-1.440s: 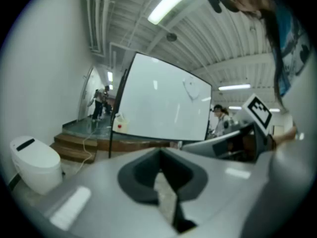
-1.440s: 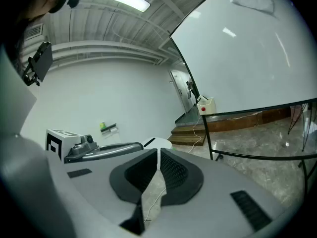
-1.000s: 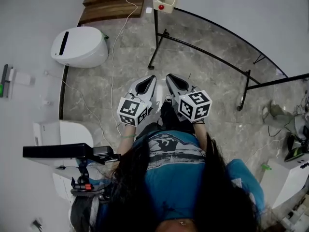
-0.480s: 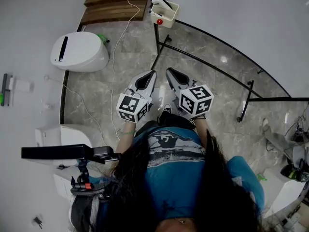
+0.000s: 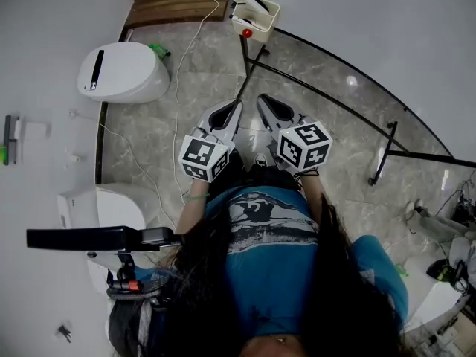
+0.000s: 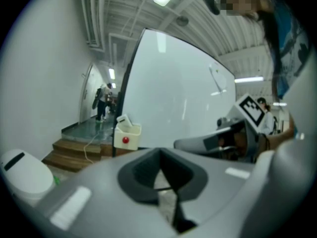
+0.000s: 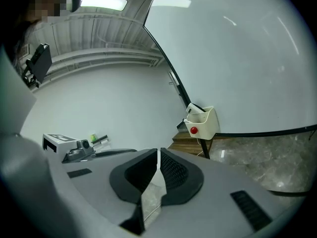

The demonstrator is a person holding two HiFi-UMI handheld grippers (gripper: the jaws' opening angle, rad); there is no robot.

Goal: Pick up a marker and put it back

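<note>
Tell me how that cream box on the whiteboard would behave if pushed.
The cream box looks like thin plastic, probably light and rigid. It hangs on the whiteboard frame, so a push might swing or unhook it. The white item poking above its rim could tip out.

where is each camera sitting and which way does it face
Head view: on the person's head, facing steeply down at the marble floor; shows hair, shirt, forearms, left gripper, right gripper.
Left gripper view: on the left gripper, along its closed jaws toward the whiteboard; the right gripper's cube shows at right.
Right gripper view: on the right gripper, along its closed jaws, toward the whiteboard's edge.
Shared: all three show the cream holder with a red dot.
</note>
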